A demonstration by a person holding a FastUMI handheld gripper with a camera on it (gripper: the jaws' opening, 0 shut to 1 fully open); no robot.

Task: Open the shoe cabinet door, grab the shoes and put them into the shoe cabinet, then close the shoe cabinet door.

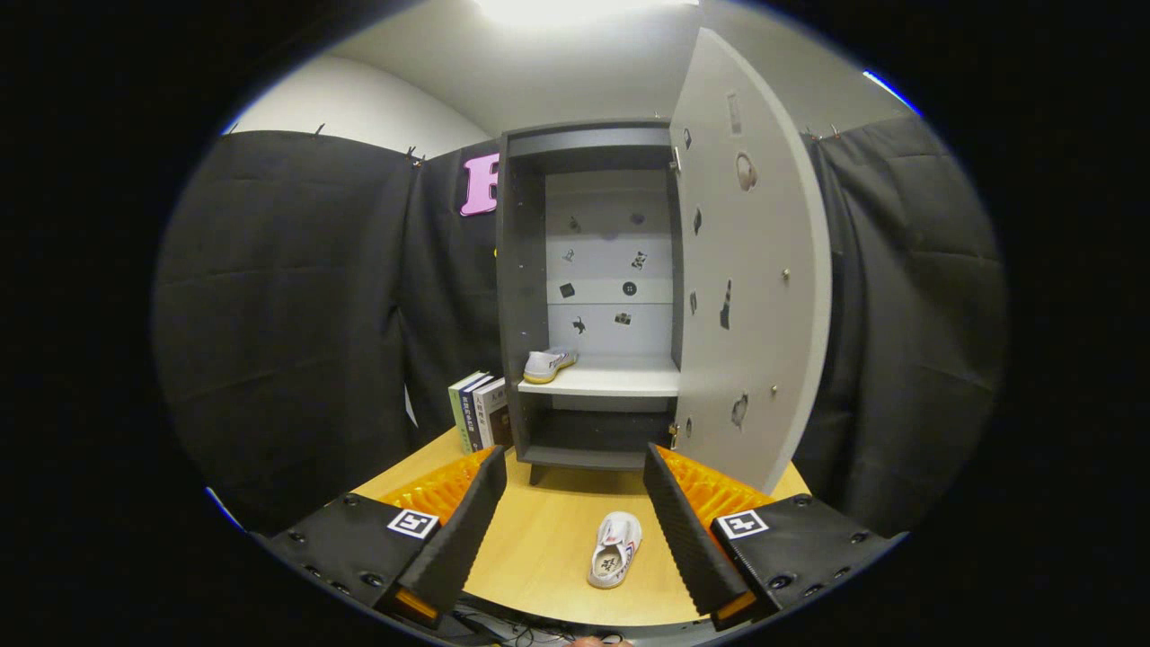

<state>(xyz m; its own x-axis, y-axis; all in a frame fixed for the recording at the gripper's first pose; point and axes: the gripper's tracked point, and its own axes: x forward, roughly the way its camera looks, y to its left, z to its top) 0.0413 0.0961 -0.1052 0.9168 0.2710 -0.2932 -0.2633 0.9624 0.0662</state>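
The grey shoe cabinet stands at the far end of the wooden table, its door swung wide open to the right. One white shoe rests on the left end of the pale middle shelf. A second white shoe lies on the table between my fingers, nearer the right one, toe pointing toward the cabinet. My gripper is open and held above the table, touching nothing.
Three upright books stand on the table against the cabinet's left side. The open door's edge reaches out over the table's right part, just beyond my right finger. Black cloth walls close in on both sides.
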